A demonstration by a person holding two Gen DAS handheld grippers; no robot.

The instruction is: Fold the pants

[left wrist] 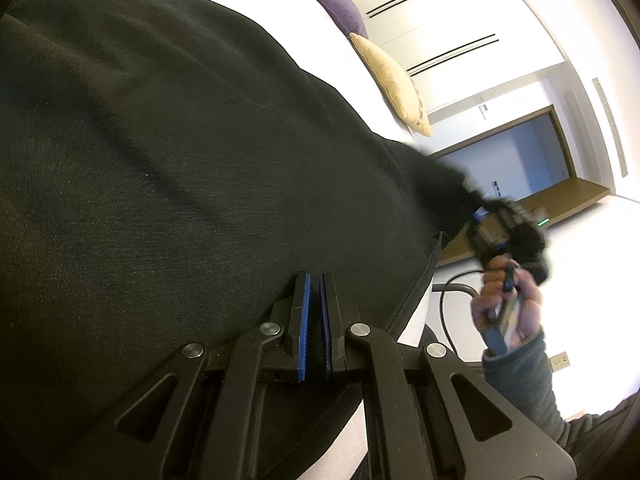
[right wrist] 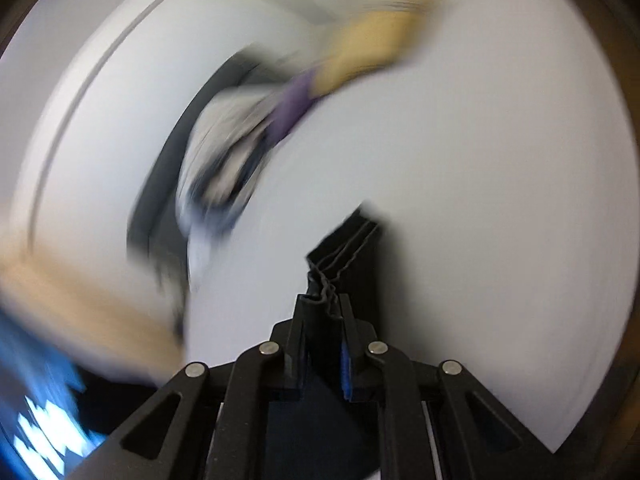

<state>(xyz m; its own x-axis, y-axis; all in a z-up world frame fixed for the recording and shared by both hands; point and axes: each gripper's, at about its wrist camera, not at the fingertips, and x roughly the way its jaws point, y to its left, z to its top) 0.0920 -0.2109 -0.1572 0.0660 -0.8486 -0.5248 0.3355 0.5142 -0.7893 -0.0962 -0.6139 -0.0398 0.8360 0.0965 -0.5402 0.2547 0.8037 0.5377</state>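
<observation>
The black pants (left wrist: 168, 152) lie spread over a white bed and fill most of the left wrist view. My left gripper (left wrist: 315, 280) hovers over their near edge with its blue-padded jaws nearly together and nothing between them. My right gripper (right wrist: 323, 298) is shut on a bunched black edge of the pants (right wrist: 348, 240) and holds it up above the bed. It also shows in the left wrist view (left wrist: 486, 220), blurred, at the far right end of the fabric with the hand below it.
A tan pillow (left wrist: 394, 84) and a purple pillow (left wrist: 336, 4) lie at the bed's (left wrist: 320, 48) far side. A cable (left wrist: 448, 304) hangs near the right hand. The right wrist view is motion-blurred; a pale heap of clothes (right wrist: 224, 160) lies to its left.
</observation>
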